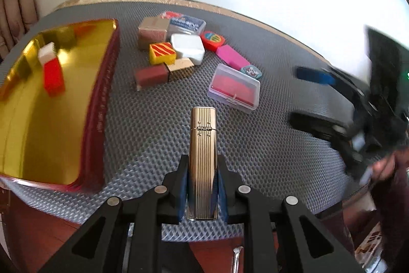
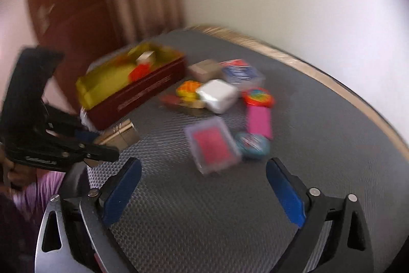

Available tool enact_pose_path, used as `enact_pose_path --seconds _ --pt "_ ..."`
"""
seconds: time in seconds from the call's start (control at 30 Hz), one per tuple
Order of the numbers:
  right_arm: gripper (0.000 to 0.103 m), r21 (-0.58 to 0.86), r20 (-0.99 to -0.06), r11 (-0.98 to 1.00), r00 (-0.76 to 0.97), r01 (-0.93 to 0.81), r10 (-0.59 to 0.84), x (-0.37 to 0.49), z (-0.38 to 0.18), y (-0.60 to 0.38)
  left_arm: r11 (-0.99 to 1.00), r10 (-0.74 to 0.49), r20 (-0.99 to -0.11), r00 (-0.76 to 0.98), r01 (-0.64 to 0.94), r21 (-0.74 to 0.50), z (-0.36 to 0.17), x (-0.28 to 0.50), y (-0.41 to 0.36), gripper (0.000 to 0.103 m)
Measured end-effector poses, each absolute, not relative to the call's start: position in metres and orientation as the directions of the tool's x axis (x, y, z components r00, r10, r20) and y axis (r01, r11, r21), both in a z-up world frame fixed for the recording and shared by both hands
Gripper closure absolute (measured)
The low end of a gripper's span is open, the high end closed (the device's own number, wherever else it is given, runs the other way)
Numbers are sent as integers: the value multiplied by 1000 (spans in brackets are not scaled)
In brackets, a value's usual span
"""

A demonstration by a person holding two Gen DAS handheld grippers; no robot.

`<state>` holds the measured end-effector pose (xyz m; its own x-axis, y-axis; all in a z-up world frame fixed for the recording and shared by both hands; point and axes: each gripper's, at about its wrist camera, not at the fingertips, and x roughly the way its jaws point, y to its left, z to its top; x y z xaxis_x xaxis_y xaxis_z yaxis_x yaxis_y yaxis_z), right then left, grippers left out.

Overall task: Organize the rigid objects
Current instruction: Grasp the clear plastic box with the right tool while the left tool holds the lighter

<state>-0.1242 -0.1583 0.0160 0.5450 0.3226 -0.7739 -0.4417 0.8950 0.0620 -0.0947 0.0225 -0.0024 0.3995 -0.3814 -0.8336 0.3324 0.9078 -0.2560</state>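
While the left tool (image 1: 202,186) squeezed a ribbed gold lighter (image 1: 203,145) between its blue pads, the lighter stuck out in front of it, above the grey bumpy mat (image 1: 255,145) on the worktop. To its left stood a red tin (image 1: 102,104) with a shiny gold inside. A red and white block (image 1: 51,71) lay in the tin.

Further back on the mat sat a small pile of things. There was a white case (image 1: 188,47), a yellow block with red stripes (image 1: 162,53), a dark red block (image 1: 150,76), a round red thing (image 1: 212,40) and a pink eraser (image 1: 232,58). A clear box with red inside (image 1: 234,87) lay nearest the lighter, just beside a small blue round thing (image 1: 251,71).

The right tool (image 2: 203,193) was spread wide, with nothing between its blue pads (image 2: 122,193). It hung over bare mat, near the clear box. Its picture was blurry. In that view the left tool showed at the left edge, gripping the lighter just beside the tin's near end.
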Motion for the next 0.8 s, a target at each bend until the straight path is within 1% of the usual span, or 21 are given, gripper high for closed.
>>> enact_pose_path --seconds 0.03,0.13,0.17,0.33,0.37,0.4,0.47,0.5,0.57,0.7,0.8 --pt "16 44 -791 881 522 -471 319 -116 15 -149 906 -389 -830 401 333 -263 0 -97 24 83" --pt "26 -15 -852 836 445 -548 276 -87 3 -124 902 -401 -820 408 333 -275 6 -102 30 83" --pt "26 -28 -872 822 415 -569 258 -78 -2 -119 900 -403 -818 409 338 -275 6 -101 30 83" --pt "26 -54 -914 793 349 -606 205 -59 -16 -112 896 -412 -805 426 348 -275 14 -108 34 83" --pt "28 -51 -922 790 333 -611 198 -58 -18 -114 896 -416 -804 425 344 -281 14 -108 35 83" --pt "31 -43 -931 788 311 -615 192 -54 -23 -113 895 -419 -803 424 342 -286 15 -109 36 83" --pt "49 -22 -944 786 273 -618 188 -49 -32 -111 891 -431 -799 420 339 -302 13 -104 38 83" --pt "53 -13 -949 787 255 -617 184 -47 -35 -111 891 -432 -798 421 335 -306 13 -103 38 83" --pt "53 -8 -954 797 243 -603 174 -46 -40 -111 890 -439 -793 423 328 -318 15 -102 43 83" --pt "53 26 -948 826 249 -562 199 -51 -38 -110 883 -463 -772 436 305 -358 24 -103 57 83" --pt "53 110 -914 854 285 -508 287 -65 -25 -115 888 -458 -756 467 283 -363 38 -103 74 83"
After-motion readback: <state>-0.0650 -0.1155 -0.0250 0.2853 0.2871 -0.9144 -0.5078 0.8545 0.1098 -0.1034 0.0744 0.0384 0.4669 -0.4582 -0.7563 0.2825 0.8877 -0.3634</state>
